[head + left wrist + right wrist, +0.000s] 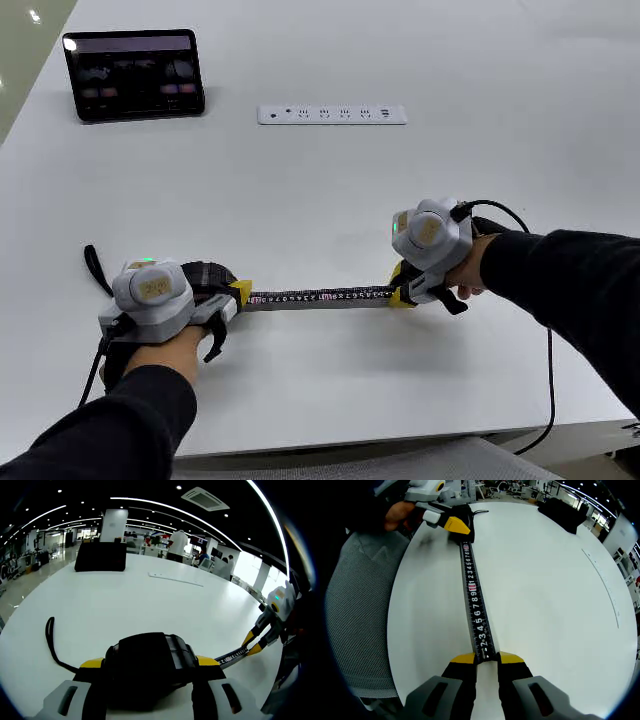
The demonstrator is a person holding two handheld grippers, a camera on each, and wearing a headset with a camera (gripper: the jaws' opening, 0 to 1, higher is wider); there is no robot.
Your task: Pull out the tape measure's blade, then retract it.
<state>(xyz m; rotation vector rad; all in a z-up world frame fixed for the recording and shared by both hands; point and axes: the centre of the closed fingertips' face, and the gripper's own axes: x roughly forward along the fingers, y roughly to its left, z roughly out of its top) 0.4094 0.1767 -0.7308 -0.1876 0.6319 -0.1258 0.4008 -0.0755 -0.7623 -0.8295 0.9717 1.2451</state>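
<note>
As left fingers clamp the tape measure, right fingers pinch its blade across a white table.

The left tool hides most of the tape measure. The tip of the blade is hidden inside the right tool.

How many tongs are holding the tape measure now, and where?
2. The left tongs grip the case at the left; the right tongs pinch the blade at its end, on the right.
</note>
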